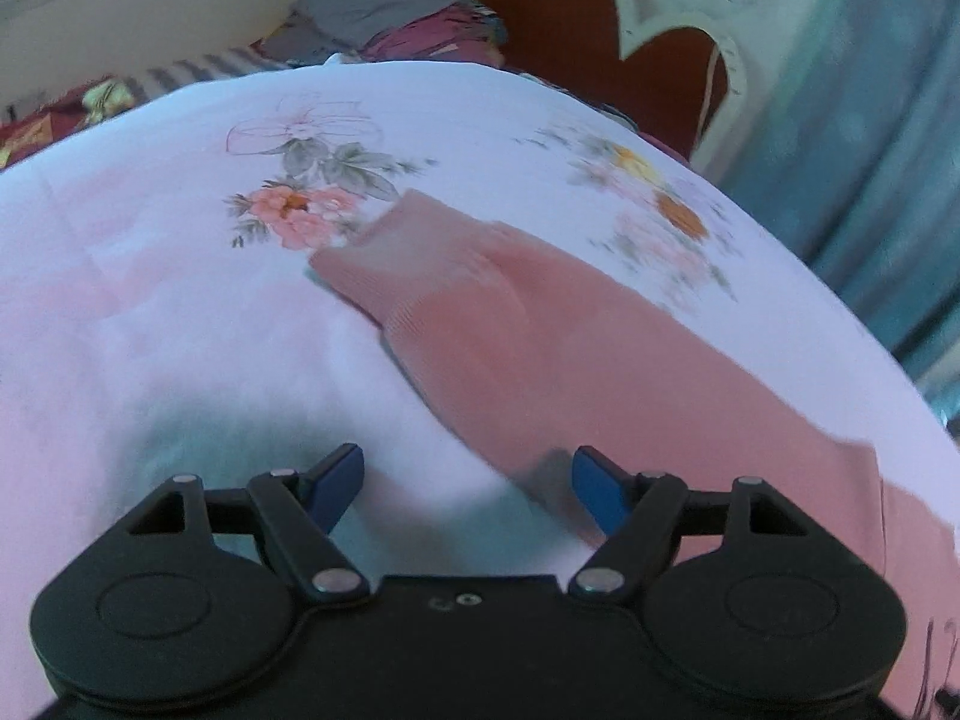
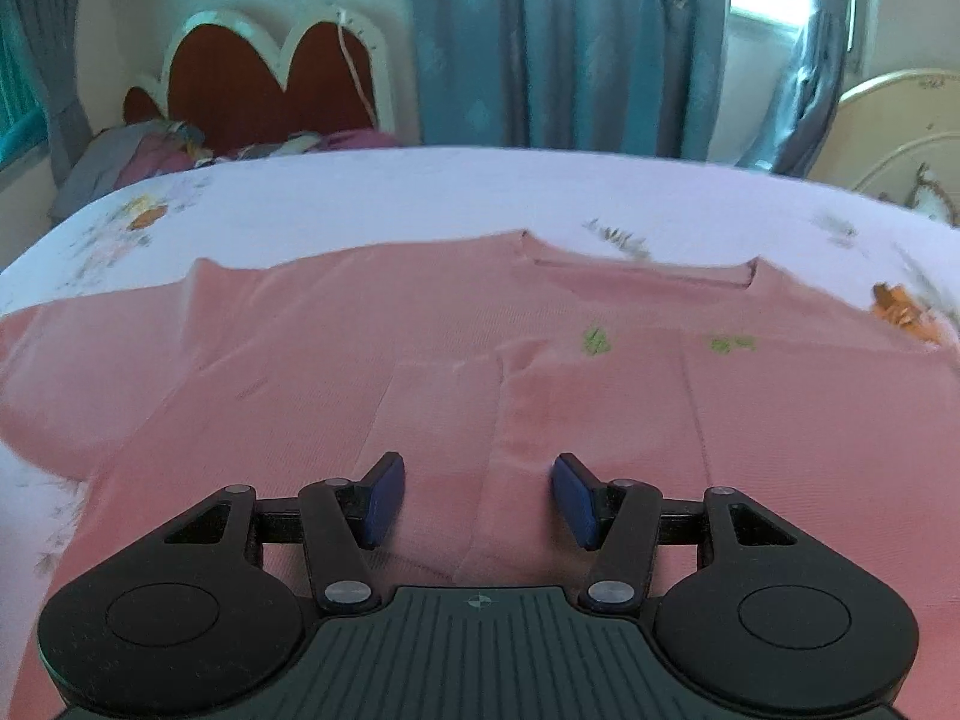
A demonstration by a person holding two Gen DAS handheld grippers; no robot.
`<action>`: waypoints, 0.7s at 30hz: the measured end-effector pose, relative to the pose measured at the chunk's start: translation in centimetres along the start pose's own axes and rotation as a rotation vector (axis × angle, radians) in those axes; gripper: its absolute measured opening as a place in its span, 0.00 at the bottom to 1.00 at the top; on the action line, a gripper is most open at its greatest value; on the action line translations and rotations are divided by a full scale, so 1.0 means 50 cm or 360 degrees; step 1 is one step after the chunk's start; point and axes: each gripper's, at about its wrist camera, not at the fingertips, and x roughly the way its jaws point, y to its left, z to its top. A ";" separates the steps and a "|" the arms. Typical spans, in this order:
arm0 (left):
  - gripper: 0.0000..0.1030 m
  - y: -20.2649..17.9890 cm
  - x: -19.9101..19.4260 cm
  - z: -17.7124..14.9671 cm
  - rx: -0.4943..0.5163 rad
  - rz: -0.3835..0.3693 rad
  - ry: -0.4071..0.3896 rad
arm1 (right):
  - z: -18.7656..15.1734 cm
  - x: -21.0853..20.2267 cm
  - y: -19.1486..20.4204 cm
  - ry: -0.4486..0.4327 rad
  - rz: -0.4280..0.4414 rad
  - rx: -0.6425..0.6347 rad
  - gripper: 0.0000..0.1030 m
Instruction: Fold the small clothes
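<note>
Pink knit sweater [image 2: 420, 348] is lying spread flat on the floral bedsheet [image 2: 420, 192], neckline away from the right camera, one sleeve [image 1: 480, 300] stretching out sideways with its ribbed cuff lying on the sheet. Both the left hand-held gripper [image 1: 468, 486] and right hand-held gripper [image 2: 477, 498] are hovering with jaws wide apart, holding nothing. Folding appears to be just starting; the next move likely calls for the left gripper pinching the sleeve and carrying it across the body.

The pink sweater [image 2: 420, 324] runs off the frame's bottom edge.
</note>
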 end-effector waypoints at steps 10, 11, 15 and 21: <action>0.32 0.011 0.051 0.034 -0.0054 -0.0041 -0.0135 | 0.000 -0.017 -0.011 -0.0091 -0.0020 0.0079 0.53; 0.25 0.015 0.053 0.034 -0.0068 -0.0031 -0.0150 | 0.000 -0.018 -0.016 -0.0102 -0.0040 0.0096 0.53; 0.06 0.018 0.051 0.030 -0.0073 -0.0052 -0.0195 | -0.011 0.009 -0.016 -0.0025 -0.0074 0.0013 0.53; 0.06 -0.046 -0.020 0.021 0.0096 -0.0186 -0.0341 | -0.010 0.005 -0.034 -0.0010 -0.0068 0.0089 0.53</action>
